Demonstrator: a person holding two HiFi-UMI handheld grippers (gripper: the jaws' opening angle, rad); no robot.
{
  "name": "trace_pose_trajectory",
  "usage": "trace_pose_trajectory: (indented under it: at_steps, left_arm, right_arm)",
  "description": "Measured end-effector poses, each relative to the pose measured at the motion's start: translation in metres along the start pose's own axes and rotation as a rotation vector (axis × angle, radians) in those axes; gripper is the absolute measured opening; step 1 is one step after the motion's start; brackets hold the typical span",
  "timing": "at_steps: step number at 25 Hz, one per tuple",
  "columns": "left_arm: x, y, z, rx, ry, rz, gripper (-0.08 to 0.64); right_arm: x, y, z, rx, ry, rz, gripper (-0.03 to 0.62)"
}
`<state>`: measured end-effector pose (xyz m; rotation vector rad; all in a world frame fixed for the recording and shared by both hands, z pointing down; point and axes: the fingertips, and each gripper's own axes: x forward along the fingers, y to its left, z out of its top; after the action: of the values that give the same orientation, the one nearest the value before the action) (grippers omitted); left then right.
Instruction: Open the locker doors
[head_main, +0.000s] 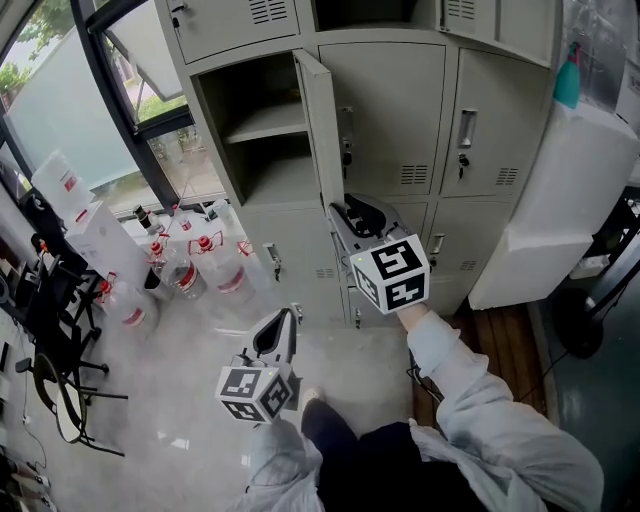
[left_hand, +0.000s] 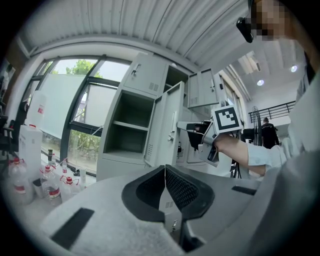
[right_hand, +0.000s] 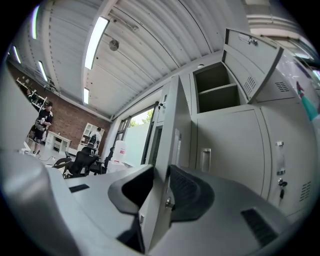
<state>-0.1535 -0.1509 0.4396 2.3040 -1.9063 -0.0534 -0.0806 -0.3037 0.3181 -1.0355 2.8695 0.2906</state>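
Observation:
A bank of grey lockers (head_main: 395, 110) faces me. One middle locker door (head_main: 320, 130) stands swung out, baring a compartment with a shelf (head_main: 262, 125). My right gripper (head_main: 340, 212) reaches to that door's lower free edge. In the right gripper view the door (right_hand: 172, 130) runs straight between the two pads of the right gripper (right_hand: 161, 172), which press on both its faces. My left gripper (head_main: 288, 316) hangs low over the floor, shut and empty; the left gripper view shows the left gripper (left_hand: 164, 172) with pads together, aimed at the lockers, and the right gripper (left_hand: 182, 125) at the door.
Several water bottles (head_main: 200, 265) and white jugs (head_main: 70, 190) stand on the floor at left by the window. Black chairs (head_main: 50, 340) are at far left. A white cabinet (head_main: 570, 200) with a teal spray bottle (head_main: 568, 80) stands right. An upper locker door (right_hand: 250, 60) is also swung out.

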Motion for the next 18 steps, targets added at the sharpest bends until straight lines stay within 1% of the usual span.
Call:
trace_pose_trajectory:
  at_steps: [8, 14, 18]
  left_arm:
    - [0.000, -0.009, 0.000, 0.000, 0.002, -0.011, 0.009]
    - [0.000, -0.012, 0.004, 0.026, 0.006, -0.043, 0.009]
    - [0.004, -0.014, 0.003, 0.032, 0.010, -0.092, 0.009]
  right_arm:
    - [-0.002, -0.003, 0.000, 0.021, 0.014, -0.014, 0.100]
    - [-0.004, -0.004, -0.002, 0.027, 0.032, -0.038, 0.098]
    - [-0.019, 0.004, 0.008, 0.091, -0.005, -0.020, 0.100]
